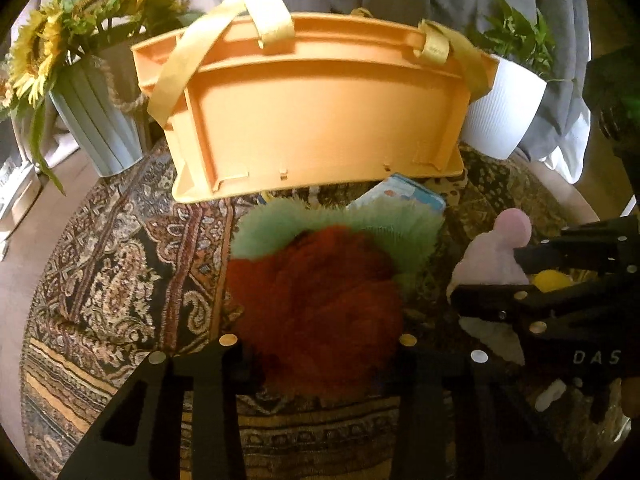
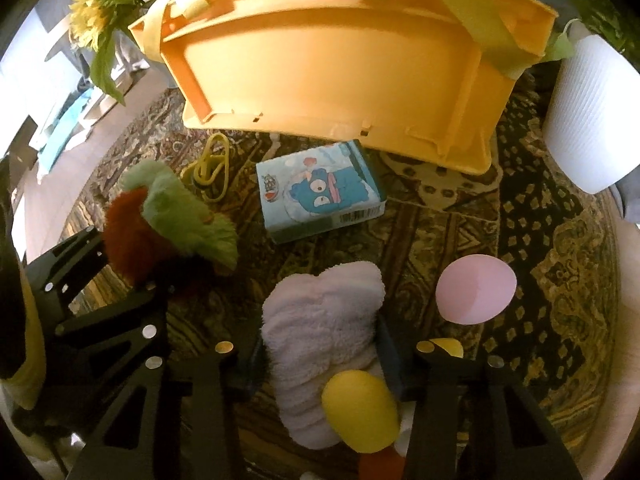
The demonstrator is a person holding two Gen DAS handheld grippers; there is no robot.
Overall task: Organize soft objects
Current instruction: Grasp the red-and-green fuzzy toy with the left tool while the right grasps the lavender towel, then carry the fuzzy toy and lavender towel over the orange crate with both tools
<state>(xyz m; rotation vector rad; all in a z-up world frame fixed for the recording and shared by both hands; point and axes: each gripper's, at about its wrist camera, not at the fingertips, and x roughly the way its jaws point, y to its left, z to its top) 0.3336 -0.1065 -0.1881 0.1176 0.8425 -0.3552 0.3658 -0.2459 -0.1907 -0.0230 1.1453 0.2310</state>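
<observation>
An orange basket with yellow straps stands at the far side of a patterned cloth; it also shows in the right wrist view. My left gripper is shut on a red and green plush toy, which also shows in the right wrist view. My right gripper is shut on a pale pink fluffy plush with pink and yellow round parts. In the left wrist view the right gripper is at the right, holding the pink plush.
A blue tissue pack and a yellow cord lie on the cloth in front of the basket. A sunflower pot stands left of the basket, a white plant pot right of it. The cloth's edge drops off at left.
</observation>
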